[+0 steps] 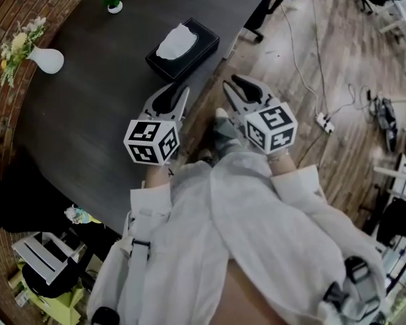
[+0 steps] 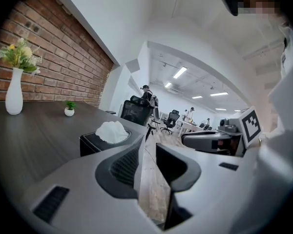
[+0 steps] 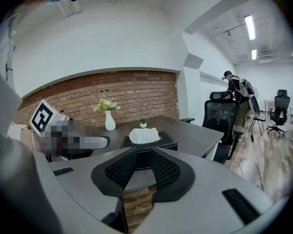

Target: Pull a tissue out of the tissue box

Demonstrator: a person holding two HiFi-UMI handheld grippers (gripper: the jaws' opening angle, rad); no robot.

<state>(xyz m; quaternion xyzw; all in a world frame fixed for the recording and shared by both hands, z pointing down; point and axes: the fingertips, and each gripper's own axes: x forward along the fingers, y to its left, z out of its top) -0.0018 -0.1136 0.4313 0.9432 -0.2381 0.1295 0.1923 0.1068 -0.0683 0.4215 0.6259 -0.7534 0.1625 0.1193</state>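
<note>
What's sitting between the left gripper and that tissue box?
Nothing: in the head view, only bare dark table separates the left gripper from the tissue box.

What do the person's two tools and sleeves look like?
Both the left tool and right tool are light grey with black textured pads; each carries a white cube of black square markers. The person wears loose white sleeves.

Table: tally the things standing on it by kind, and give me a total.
tissue box: 1
vase with flowers: 1
potted plant: 1
Total: 3
</note>
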